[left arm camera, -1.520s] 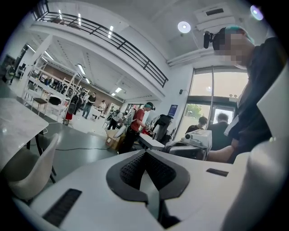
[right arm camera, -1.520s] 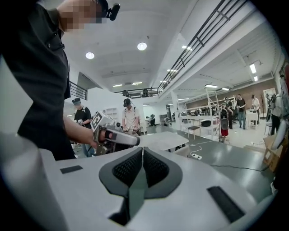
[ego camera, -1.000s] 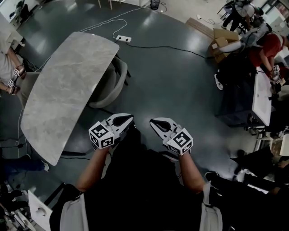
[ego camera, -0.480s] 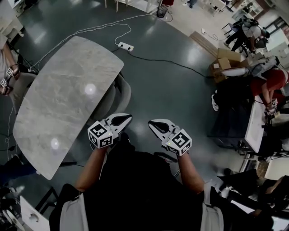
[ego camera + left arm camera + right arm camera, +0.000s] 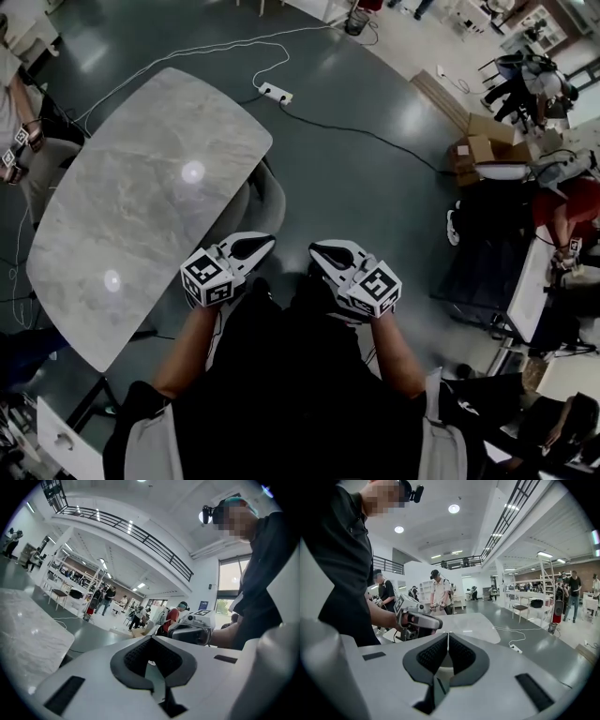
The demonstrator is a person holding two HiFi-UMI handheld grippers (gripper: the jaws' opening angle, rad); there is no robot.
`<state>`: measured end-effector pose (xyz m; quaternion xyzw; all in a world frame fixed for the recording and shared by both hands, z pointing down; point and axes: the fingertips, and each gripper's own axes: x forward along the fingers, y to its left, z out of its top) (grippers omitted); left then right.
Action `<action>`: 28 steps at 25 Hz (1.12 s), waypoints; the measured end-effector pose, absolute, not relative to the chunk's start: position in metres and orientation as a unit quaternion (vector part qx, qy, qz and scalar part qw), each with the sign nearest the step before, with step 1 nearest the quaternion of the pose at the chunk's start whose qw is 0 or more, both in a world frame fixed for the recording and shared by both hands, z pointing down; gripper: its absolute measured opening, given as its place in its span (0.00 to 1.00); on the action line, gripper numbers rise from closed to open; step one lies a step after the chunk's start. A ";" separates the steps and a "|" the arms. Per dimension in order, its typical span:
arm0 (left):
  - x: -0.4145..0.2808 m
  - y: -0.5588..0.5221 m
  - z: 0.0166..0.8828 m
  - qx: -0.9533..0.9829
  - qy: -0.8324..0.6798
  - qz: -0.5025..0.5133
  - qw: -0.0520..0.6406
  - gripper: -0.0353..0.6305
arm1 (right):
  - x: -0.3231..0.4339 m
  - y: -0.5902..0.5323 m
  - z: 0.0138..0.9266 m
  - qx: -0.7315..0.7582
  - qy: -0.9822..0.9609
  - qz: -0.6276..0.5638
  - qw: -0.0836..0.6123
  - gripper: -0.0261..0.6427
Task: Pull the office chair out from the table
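Clearly nothing is done yet: the chair (image 5: 267,194) is tucked under the table (image 5: 141,197). Left gripper (image 5: 265,243) and right gripper (image 5: 316,250) are clenched, empty.

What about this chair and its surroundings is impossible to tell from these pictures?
- Chair seat, legs or wheels: head view, hidden under the table top; only its curved back shows.
- Floor at the feet: head view, blocked by the person's torso.
- People at the benches: head view, too small and cut off by the right edge.
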<state>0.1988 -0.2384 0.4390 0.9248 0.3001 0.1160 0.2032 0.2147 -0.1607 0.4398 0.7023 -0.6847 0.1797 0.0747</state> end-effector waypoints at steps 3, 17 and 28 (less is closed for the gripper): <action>0.206 -0.255 0.447 0.931 0.277 0.116 0.205 0.07 | 0.225 -0.181 0.447 0.680 -0.707 0.177 0.077 0.07; 0.232 -0.298 0.462 0.964 0.090 0.115 0.223 0.07 | 0.282 -0.245 0.449 0.523 -0.830 0.160 0.104 0.07; 0.231 -0.309 0.462 0.968 -0.039 0.103 0.225 0.07 | 0.291 -0.277 0.453 0.398 -0.897 0.143 0.127 0.07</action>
